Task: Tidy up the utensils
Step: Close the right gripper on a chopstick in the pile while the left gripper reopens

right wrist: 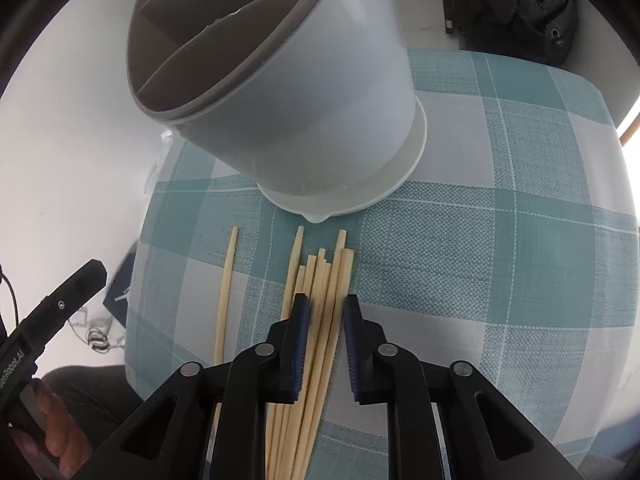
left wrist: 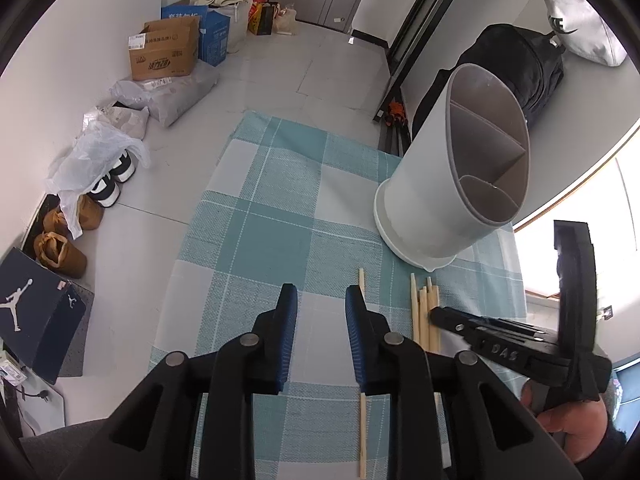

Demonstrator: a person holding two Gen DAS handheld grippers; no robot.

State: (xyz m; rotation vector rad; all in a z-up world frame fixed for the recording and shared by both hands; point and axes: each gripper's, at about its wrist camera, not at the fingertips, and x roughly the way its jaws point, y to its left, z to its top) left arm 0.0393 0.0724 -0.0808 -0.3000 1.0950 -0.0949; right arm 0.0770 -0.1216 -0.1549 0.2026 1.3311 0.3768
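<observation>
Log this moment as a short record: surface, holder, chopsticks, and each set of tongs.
surface: checked cloth
holder: white utensil holder, upright on the cloth, divided inside, nothing visible in it
bundle: chopstick bundle lying flat in front of the holder
stray: single chopstick, apart from the bundle, on the left in the right wrist view
right tongs: closed around the bundle
left tongs: open, nothing between them, over the cloth
done so far: no chopstick in the holder yet
</observation>
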